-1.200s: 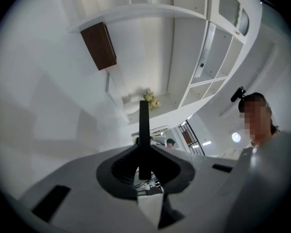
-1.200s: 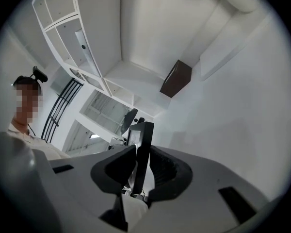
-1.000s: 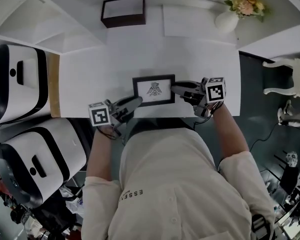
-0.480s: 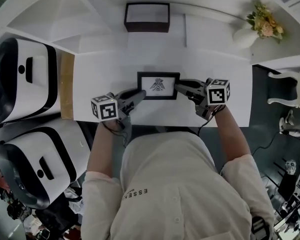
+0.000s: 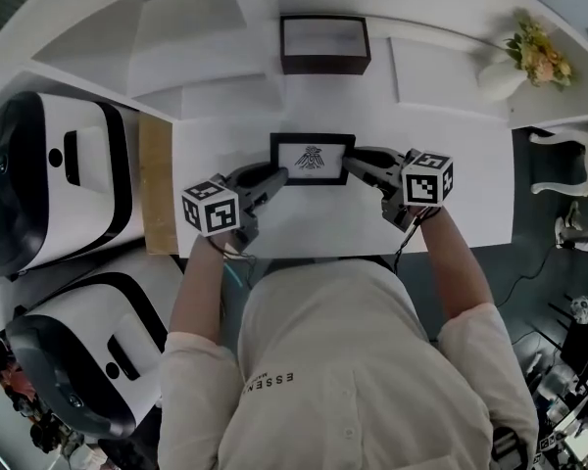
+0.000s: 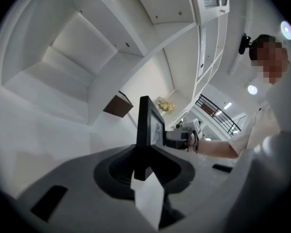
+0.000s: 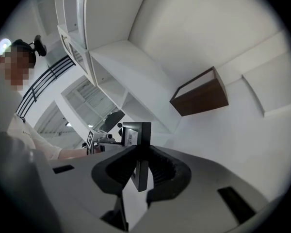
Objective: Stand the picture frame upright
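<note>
A small black picture frame (image 5: 313,158) with a white print stands raised on the white table (image 5: 274,223), held between both grippers. My left gripper (image 5: 278,173) is shut on its left edge, which shows edge-on as the frame (image 6: 145,130) between the jaws in the left gripper view. My right gripper (image 5: 350,161) is shut on the right edge; in the right gripper view the frame (image 7: 140,152) sits clamped between the dark jaws. Each gripper view shows the opposite gripper beyond the frame.
A dark brown open box (image 5: 324,44) sits at the table's far side. A white vase with flowers (image 5: 529,57) stands at the back right. Two large white and black devices (image 5: 49,184) lie left of the table, beside a wooden strip (image 5: 156,179).
The frame has tilted up from nearly flat toward upright, both grippers still on its edges. Frame and grippers sit farther from the near edge; the head view has shifted too.
</note>
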